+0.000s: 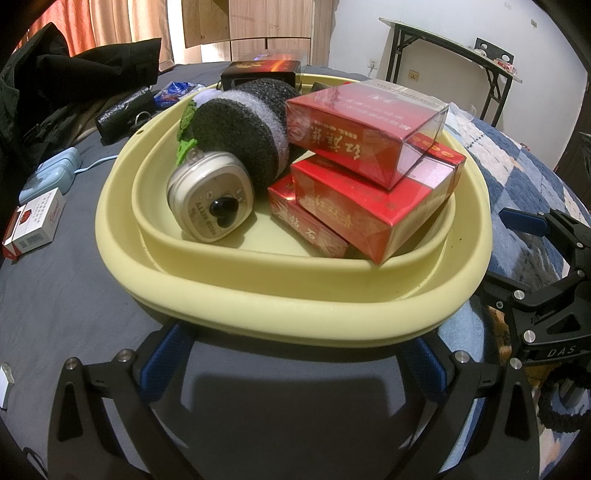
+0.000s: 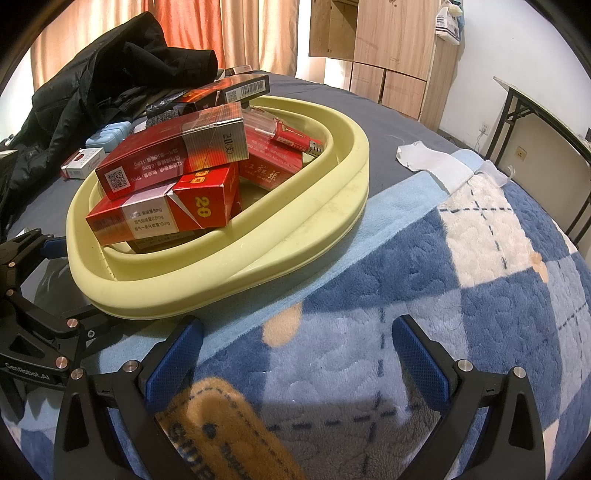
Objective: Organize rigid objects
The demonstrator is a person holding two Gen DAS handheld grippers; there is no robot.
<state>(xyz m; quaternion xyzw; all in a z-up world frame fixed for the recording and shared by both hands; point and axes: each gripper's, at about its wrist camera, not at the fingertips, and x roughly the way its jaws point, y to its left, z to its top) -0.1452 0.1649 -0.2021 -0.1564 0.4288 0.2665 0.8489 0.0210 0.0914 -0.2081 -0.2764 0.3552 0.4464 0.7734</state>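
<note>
Cigarette boxes [image 1: 373, 192] crowd the yellow basin [image 1: 288, 306]; left tongs [image 1: 295, 365] and right tongs [image 2: 295, 354] gape, holding nothing.

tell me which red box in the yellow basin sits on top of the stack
The clear-wrapped red box, tilted on top; the other red boxes lie beneath it in the yellow basin.

Black jacket [image 2: 110, 74] heaped on grey bedsheet [image 1: 74, 295]. Plaid fleece blanket [image 2: 443, 277] beside it. Orange curtains [image 2: 229, 33], wooden wardrobe [image 2: 391, 40], folding table [image 1: 461, 55] behind. White cloth [image 2: 424, 158], possibly sock.
</note>
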